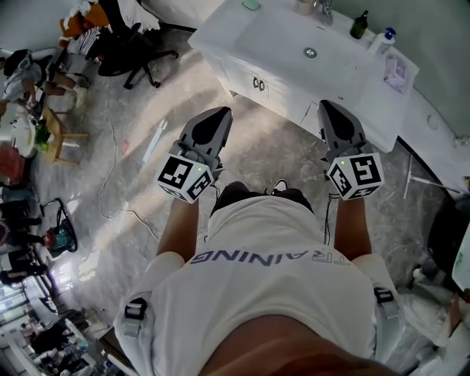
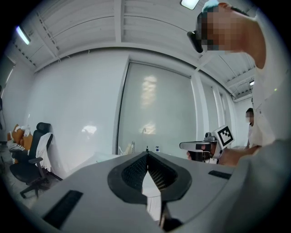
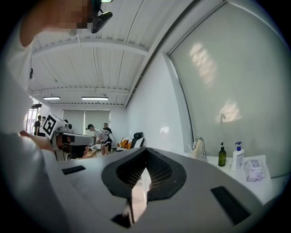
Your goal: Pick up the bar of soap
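Observation:
A small pale green rounded piece (image 1: 251,4), possibly the bar of soap, lies on the far left end of the white vanity counter (image 1: 235,29). I cannot make it out in either gripper view. My left gripper (image 1: 219,111) is held above the floor in front of the cabinet, short of the counter. Its jaws are shut with nothing between them (image 2: 147,157). My right gripper (image 1: 327,105) hovers level with it, just before the counter's front edge. It is also shut and empty (image 3: 145,152). Both point toward the sink (image 1: 310,53).
On the counter's right stand a faucet (image 1: 322,9), a dark green bottle (image 1: 358,25), a white pump bottle (image 1: 382,40) and a wrapped packet (image 1: 399,71). A black office chair (image 1: 128,44) and cluttered tables stand at the left. A cable (image 1: 110,169) trails over the marble floor.

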Demonstrator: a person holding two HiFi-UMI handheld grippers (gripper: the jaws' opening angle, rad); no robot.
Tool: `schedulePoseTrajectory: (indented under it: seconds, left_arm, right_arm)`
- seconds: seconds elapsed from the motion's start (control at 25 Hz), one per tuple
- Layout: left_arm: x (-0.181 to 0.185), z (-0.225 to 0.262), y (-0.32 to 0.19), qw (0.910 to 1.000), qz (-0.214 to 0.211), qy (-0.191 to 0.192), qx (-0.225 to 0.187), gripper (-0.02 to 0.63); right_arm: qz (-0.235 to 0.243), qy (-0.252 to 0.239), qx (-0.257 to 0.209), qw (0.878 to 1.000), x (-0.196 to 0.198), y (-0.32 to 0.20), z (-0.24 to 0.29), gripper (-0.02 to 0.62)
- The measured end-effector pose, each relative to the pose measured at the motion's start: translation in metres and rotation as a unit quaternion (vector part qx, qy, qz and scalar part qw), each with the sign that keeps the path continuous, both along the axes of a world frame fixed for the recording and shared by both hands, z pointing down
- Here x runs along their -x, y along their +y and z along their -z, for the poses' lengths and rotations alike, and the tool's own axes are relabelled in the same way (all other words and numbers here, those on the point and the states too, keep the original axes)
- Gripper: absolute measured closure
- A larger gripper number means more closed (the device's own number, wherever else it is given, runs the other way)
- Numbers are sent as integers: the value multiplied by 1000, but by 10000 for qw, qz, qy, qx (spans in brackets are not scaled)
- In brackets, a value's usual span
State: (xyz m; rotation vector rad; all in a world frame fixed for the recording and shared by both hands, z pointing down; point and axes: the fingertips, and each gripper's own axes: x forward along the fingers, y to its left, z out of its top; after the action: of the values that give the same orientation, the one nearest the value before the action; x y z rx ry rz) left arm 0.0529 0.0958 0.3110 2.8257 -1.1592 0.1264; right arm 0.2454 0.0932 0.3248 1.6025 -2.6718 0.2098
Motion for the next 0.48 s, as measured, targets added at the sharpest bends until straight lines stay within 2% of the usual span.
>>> schedulePoseTrajectory:
  seconds: [0.2,0.48]
  left_arm:
    - [-11,-5,-21,9999,83,-45,53,600]
    - [-3,-8,-65,10000,42,16,89,600]
  right_arm:
    - [99,-65,162,9998,-9,-22,-20,583]
    - [-14,72,217,9997,-8,-62,-23,583]
